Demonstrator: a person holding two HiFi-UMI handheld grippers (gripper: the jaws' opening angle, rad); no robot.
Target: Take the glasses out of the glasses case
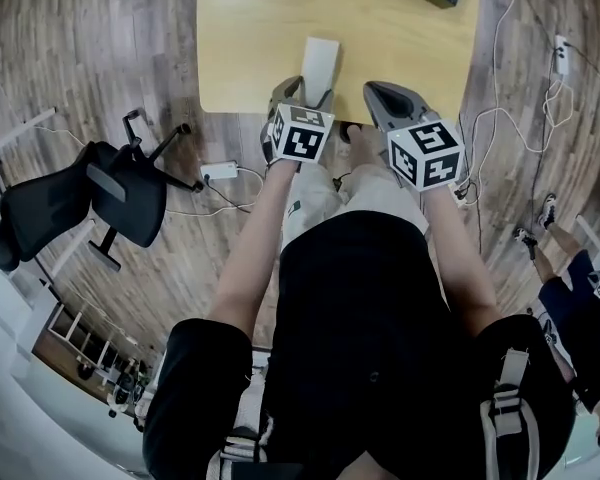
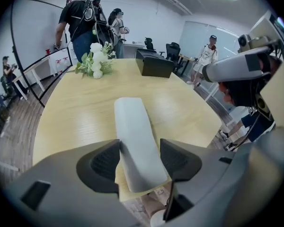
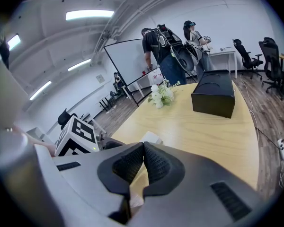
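a wide pale wooden table (image 1: 250, 48) fills the scene, and a black office chair (image 1: 90, 198) stands on the plank floor to its left. a black box (image 3: 213, 98) sits on the far part of the table. the left gripper (image 2: 139, 150) is at the table's near edge, its jaws set wide and pinching the long sides of the glasses case (image 2: 135, 136). the right gripper (image 3: 143, 148) hangs just beside it, jaws pressed together with nothing in them. the case is pale grey, closed, lying lengthwise with its near end over the table's edge. a small bunch of white flowers (image 2: 95, 60) lies well beyond it.
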